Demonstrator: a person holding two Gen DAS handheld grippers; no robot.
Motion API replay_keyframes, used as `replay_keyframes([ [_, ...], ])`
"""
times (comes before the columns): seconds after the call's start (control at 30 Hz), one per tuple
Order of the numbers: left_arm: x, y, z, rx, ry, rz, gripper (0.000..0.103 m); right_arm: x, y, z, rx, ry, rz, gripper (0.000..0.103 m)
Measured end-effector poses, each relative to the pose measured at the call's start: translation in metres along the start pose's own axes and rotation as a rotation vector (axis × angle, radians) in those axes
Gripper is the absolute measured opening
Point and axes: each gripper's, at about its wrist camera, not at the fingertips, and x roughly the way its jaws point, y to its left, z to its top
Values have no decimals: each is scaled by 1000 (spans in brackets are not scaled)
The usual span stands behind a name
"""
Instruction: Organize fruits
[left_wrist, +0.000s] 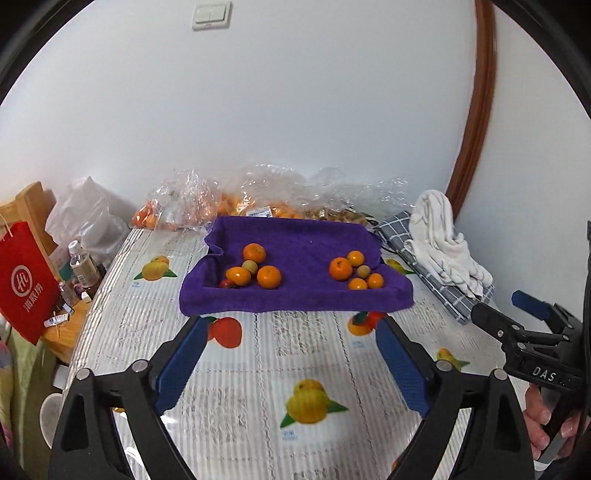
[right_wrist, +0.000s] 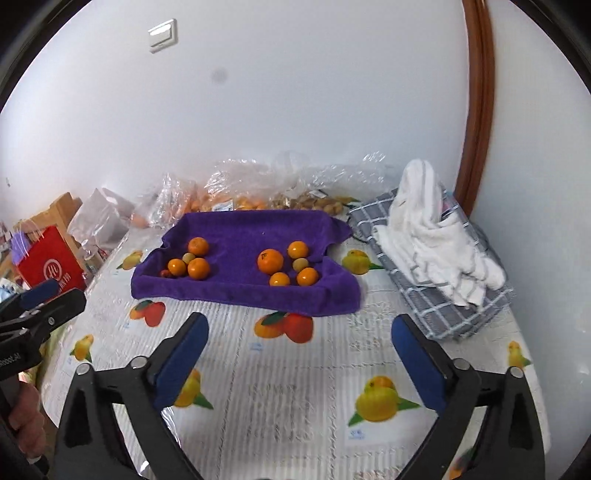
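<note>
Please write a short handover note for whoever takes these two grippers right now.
Left gripper: open, empty, hanging above the table short of the purple towel.
Right gripper: open, empty, likewise short of the towel.
Fruit: two clusters lie on the towel, a left group of oranges, a small pale fruit and a small red one, and a right group of oranges and a small pale fruit.
Done: fruit gathered into two groups, it seems.
Left: both groups mix kinds, so more sorting may remain. Bags of fruit wait behind the towel.
</note>
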Motion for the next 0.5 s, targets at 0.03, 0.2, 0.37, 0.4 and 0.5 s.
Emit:
replay_keyframes([
  [0.03,-5,-2,-2,3,-6,8,99,-7,1,-2,-6,-7,1,102],
  [0.2,-21,-7,-10,16,-24,45,103,-28,3,-9,-18,-22,-34,103],
  [0.37,-28,-10,-17,27,-28,74,103,-37,-5,-18,5,-25,-37,103],
  [0.4,-28,-10,-18,27,-30,77,103,-38,-5,-19,4,-26,-41,103],
  [0.5,-29,-8,-19,22,-30,75,103,-40,-7,-22,4,-26,-45,103],
])
